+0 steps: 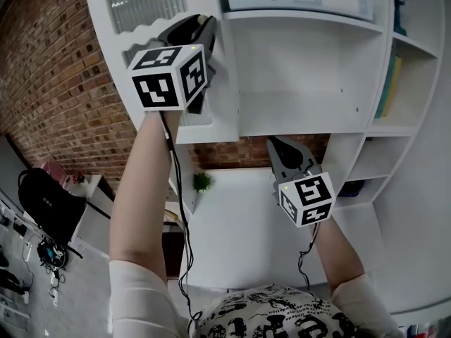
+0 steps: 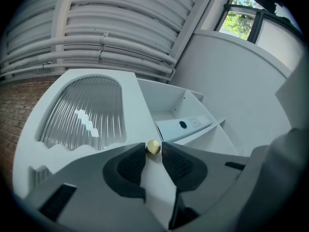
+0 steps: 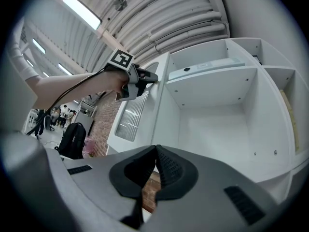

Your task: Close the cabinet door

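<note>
Knob (image 2: 153,148) of cabinet door (image 2: 131,105) clamped in left tongs (image 2: 153,146), right tongs (image 3: 155,149) pressed together

Cabinet door (image 2: 133,115) is white with a ribbed glass panel (image 2: 82,110), arched on top and wavy along the bottom. It's standing open, angled out from the left side of the white cabinet (image 1: 303,76). There's a tiny round brass knob (image 2: 153,147) near the door edge that faces the shelves. It sits right between the tips of the left gripper (image 2: 153,149), pinched on both sides. From that gripper the door spreads up and to the left, and the cabinet's open shelves are off to the right.
</note>
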Demonstrator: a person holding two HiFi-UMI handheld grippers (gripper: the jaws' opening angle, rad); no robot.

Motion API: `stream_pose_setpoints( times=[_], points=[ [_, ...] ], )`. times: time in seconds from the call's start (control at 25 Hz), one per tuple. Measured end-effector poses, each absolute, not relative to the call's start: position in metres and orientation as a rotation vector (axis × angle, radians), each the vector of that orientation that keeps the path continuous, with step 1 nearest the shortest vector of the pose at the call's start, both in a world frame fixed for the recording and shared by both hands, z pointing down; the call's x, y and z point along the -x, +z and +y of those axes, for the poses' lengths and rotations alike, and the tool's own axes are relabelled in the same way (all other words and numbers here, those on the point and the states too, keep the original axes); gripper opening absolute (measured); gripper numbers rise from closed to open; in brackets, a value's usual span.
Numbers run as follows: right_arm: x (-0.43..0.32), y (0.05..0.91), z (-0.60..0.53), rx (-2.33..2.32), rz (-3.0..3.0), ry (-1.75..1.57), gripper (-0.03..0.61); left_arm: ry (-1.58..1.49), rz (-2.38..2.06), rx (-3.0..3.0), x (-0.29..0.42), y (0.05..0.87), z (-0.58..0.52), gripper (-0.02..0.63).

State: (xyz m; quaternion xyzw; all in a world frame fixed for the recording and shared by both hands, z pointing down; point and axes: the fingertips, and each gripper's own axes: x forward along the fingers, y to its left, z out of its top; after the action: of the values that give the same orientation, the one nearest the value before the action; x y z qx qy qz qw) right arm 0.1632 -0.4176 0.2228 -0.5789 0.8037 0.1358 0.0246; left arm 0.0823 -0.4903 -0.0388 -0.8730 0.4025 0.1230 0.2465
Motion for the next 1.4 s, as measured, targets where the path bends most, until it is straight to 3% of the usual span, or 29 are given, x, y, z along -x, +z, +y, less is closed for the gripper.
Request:
stream_pose_setpoints(
  times=[0.24, 0.68, 1.4],
  points=[
    [-0.145, 0.226, -0.41, 1.818, 2.452, 0.419, 0.014, 0.329, 1.003, 2.451, -0.07, -0.013, -0.477, 0.11],
    [-0.102, 0.265, -0.382, 1.897, 2.413, 0.324, 0.015, 0.227, 0.824, 2.538, -0.033, 0.086, -0.428, 0.025],
    [-0.046, 0.354, -0.332, 2.04, 2.463, 0.189, 0.014, -0.067, 0.799, 2.85, 0.058, 0.324, -0.38, 0.014]
  ],
)
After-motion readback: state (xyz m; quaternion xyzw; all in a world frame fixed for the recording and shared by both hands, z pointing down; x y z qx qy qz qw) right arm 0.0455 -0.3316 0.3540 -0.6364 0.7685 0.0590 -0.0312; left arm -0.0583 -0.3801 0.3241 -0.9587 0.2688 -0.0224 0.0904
